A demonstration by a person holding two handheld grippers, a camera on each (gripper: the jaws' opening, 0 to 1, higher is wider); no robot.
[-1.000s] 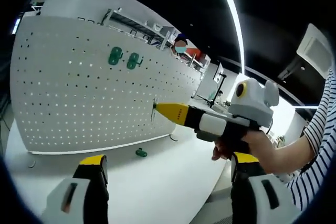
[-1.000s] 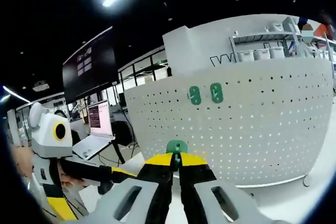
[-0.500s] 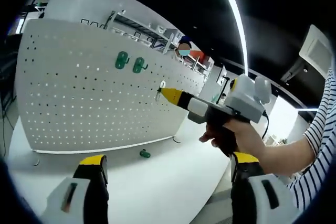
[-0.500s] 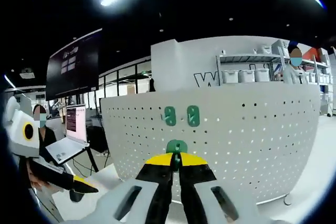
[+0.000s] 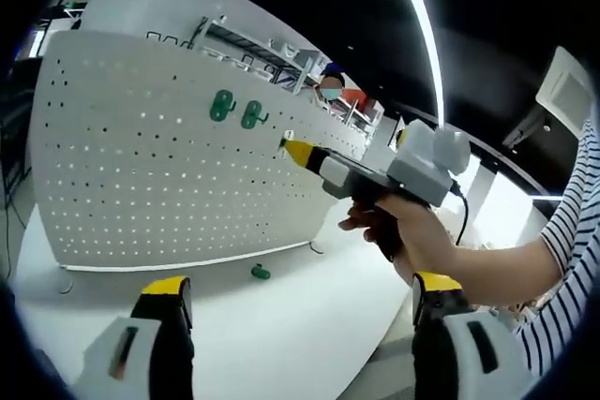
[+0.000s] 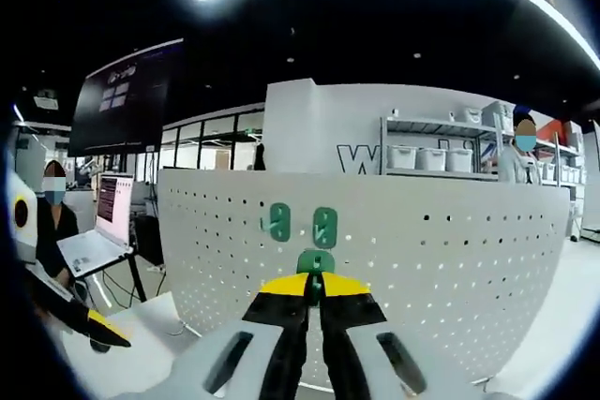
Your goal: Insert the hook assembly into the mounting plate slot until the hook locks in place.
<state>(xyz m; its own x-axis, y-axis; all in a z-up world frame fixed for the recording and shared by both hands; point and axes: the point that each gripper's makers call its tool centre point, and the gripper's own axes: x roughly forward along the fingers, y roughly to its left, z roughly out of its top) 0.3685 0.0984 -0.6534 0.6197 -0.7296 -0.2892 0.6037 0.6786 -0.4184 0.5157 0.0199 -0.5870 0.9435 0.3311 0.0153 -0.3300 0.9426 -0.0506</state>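
- Yellow-tipped fingers of our right gripper (image 6: 316, 289) are clenched on a green hook assembly (image 6: 316, 262), whose top pokes out just above the tips in the right gripper view.
- From the left gripper view we see that same right gripper (image 5: 292, 149) reaching in from the right, its tip touching or just short of the white perforated mounting plate (image 5: 122, 185); we cannot tell which.
- Our left gripper (image 5: 300, 325) has its fingers released and well apart, holding nothing, low over the white surface (image 5: 281, 325).
- Outward on the plate, two green hooks (image 6: 300, 224) already hang side by side, just above the one we carry in the right gripper view.
- One more small green hook (image 5: 260, 273) lies on the surface near the foot of the plate.
- We judge that we are in the approach-and-insert step: the hook is lined up in front of the holes below the hung pair, not yet seated.
- Next we need to push the hook's pegs squarely into a slot, keeping it level, then press until it locks before letting go.
- Behind the plate stand shelves with bins, and a person sits by a laptop (image 6: 94, 241) at the left.
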